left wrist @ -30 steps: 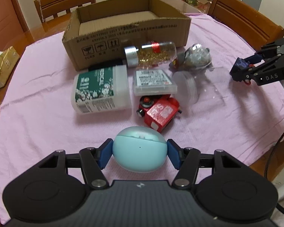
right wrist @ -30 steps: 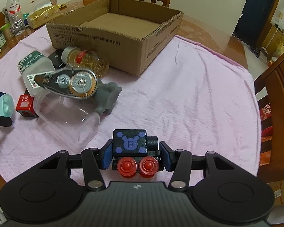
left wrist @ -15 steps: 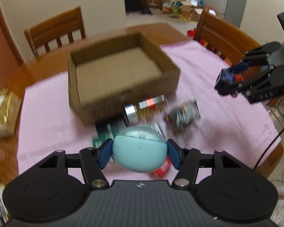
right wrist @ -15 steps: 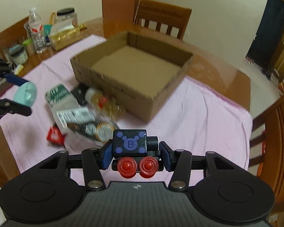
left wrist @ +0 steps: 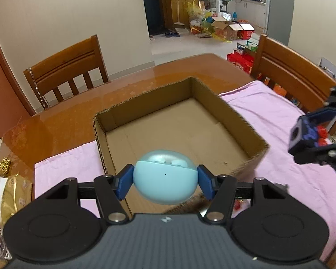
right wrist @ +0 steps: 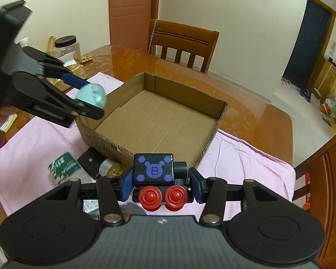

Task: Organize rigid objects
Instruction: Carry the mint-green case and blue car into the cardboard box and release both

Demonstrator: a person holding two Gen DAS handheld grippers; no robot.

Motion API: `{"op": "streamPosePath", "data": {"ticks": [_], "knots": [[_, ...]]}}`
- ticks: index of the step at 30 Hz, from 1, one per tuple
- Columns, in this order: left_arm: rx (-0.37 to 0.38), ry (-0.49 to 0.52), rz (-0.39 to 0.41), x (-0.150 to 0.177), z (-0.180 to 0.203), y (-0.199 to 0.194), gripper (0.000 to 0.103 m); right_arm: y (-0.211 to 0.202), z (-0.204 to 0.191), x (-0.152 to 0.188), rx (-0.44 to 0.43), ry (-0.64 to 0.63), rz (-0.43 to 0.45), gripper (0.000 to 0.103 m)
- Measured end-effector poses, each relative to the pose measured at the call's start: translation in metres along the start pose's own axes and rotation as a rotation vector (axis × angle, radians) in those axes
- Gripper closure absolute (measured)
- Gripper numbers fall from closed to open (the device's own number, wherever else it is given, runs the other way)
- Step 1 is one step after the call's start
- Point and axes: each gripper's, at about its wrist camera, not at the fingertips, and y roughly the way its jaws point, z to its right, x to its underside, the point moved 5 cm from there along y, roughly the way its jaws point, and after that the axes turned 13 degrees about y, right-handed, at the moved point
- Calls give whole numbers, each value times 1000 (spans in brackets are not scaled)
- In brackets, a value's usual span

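My left gripper [left wrist: 165, 182] is shut on a light blue earbud case [left wrist: 165, 179] and holds it in the air over the near edge of the open, empty cardboard box [left wrist: 235, 112]. My right gripper [right wrist: 159, 185] is shut on a black toy block with a blue "B" and red wheels [right wrist: 154, 169], held above the box's [right wrist: 221, 116] near wall. Each gripper shows in the other's view: the left gripper with the case [right wrist: 91, 94] at the box's left corner, the right gripper with the toy [left wrist: 306, 134] at the box's right.
The box sits on a pink cloth [left wrist: 280, 121] on a glossy wooden table [left wrist: 78, 116]. A green-labelled container [right wrist: 63, 165], a flat black piece [right wrist: 89, 162] and a silver-capped jar [right wrist: 107, 168] lie before the box. Wooden chairs [left wrist: 65, 67] surround the table. Snack packs [left wrist: 9, 186] lie left.
Both grippers have lifted from the cloth and moved forward to the box with their objects still gripped. The loose items have dropped out of the left wrist view.
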Motion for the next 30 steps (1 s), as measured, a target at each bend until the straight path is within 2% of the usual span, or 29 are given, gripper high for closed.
{"op": "streamPosePath", "data": {"ticks": [5,7,9,10,16,22,23,24,26,27,30], "knots": [[10,-27,-22,7,-11,28,42,15,-5,-12,11,22,-13,47],[1,-47,-20,9,-15,31,38,20,-7,-15,15,26,-20,47],[-18,-73,0,10,-21,31,15,24,-8,-17,16,27,-24,47],[-32,-86,9,10,-24,28,11,27,-9,-19,18,27,-27,47],[-76,-147,30,16,-41,10,4,48,-12,-31,21,32,-40,47],[-91,-206,33,38,-50,-10,3,69,-14,-51,35,57,-18,46],[-94,-209,30,41,-50,-13,2,71,-14,-55,42,61,-8,40],[-96,-212,27,43,-50,-15,2,72,-14,-58,49,63,-1,26],[-109,-214,22,49,-50,-19,2,73,-16,-64,70,61,26,6],[-116,-213,20,50,-50,-21,2,73,-17,-65,76,58,39,1],[-131,-211,15,55,-46,-24,2,73,-20,-69,86,61,46,0]]}}
